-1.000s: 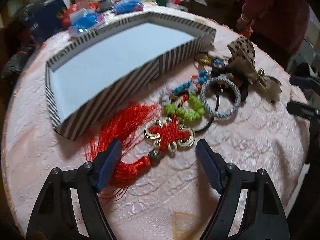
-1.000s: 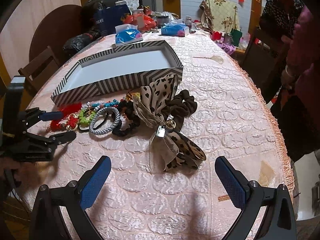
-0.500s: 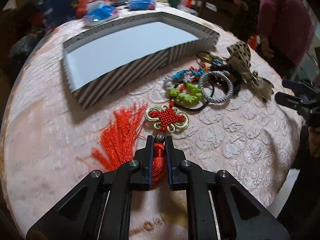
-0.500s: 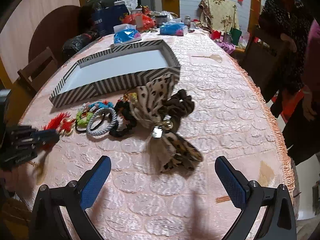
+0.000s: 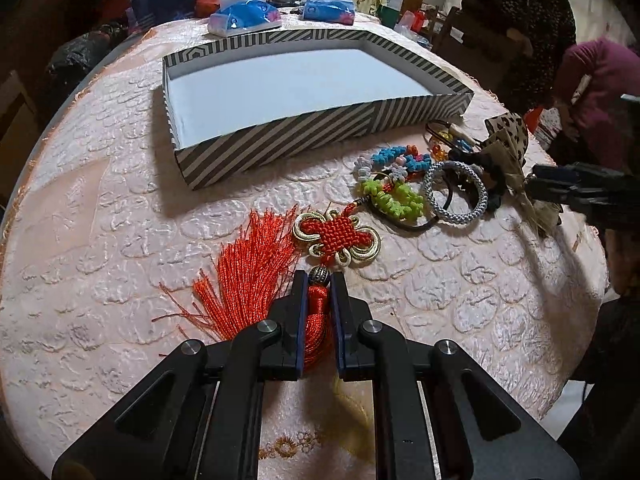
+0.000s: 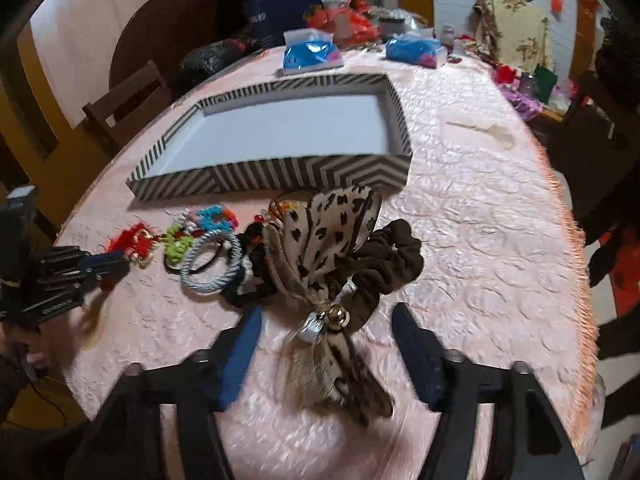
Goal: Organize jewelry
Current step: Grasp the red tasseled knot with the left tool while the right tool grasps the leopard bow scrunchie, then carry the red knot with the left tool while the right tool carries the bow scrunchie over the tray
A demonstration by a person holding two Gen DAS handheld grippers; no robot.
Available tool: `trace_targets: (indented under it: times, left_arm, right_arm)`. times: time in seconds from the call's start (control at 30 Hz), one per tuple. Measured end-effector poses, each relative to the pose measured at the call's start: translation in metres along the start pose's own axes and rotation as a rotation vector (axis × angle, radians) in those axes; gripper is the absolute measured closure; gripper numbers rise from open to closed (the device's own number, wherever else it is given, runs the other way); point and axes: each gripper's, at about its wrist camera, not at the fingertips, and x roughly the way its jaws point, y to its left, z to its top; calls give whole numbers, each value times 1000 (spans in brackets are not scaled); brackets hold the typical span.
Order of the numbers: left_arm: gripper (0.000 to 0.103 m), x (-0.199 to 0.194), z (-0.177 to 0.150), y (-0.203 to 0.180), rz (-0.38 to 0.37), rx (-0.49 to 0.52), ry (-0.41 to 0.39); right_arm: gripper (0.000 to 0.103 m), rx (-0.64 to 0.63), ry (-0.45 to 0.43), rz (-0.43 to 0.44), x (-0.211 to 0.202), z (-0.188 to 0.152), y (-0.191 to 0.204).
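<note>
My left gripper (image 5: 319, 280) is shut on the neck of a red knot tassel (image 5: 336, 240), just below its silver bead, on the pink tablecloth. The tassel also shows in the right wrist view (image 6: 136, 242). The striped box (image 5: 280, 136) with a white floor lies beyond it and holds nothing. My right gripper (image 6: 326, 320) is open, its fingers on either side of the leopard bow scrunchie (image 6: 332, 240), apart from it. Beaded bracelets (image 5: 394, 196), a grey hair ring (image 5: 456, 192) and a brown scrunchie (image 6: 392, 264) lie between the grippers.
Blue tissue packs (image 5: 244, 16) and bags stand behind the box. Two people (image 5: 520, 12) stand at the far right of the table. The round table's fringed edge (image 6: 576, 248) runs along the right. A wooden chair (image 6: 128, 96) stands at the left.
My left gripper shut on the tassel neck and stays shut. My right gripper moved forward over the leopard bow and its fingers came closer together.
</note>
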Motion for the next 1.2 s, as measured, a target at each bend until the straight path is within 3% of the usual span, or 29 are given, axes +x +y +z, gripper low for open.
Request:
trace_targets:
  times: [0.1,0.23,0.3,0.37,0.53,0.57,0.67,0.77,0.87,1.2]
  left_arm:
    - [93,1,2,0,0,-8,3]
    - [93,2,5,0,7,-12,9]
    - [93,2,4,-1,13,-12,10]
    - [93,2,5,-1,14,-24,17]
    - [93,1,3,1,2,-32,24]
    - [93,1,3,3,-5,-41,22]
    - [92,0,2,4,-13,-60,22]
    - [92,-1,1,3,-4,-65,20]
    - [93,-2,0,-1,23,-60,22]
    - [93,-28,2,-2,17,-62,-35]
  right_arm:
    - [69,35,9,28,5,-11,-2]
    - [69,-48,-29,1,3,-9,14]
    - [80,-77,-7,-5,7,-10,19]
    - [81,-52,-17,5,4,-11,18]
    - [81,17,-15,48,-8,-19,12]
    - [79,21,-15,49,-9,-21,12]
    - [60,1,8,21,-5,-26,18]
    - [60,-12,2,22,-9,-31,24]
    - [96,22,0,41,-14,-36,21]
    - [100,82,-179,91,-72,-37,10]
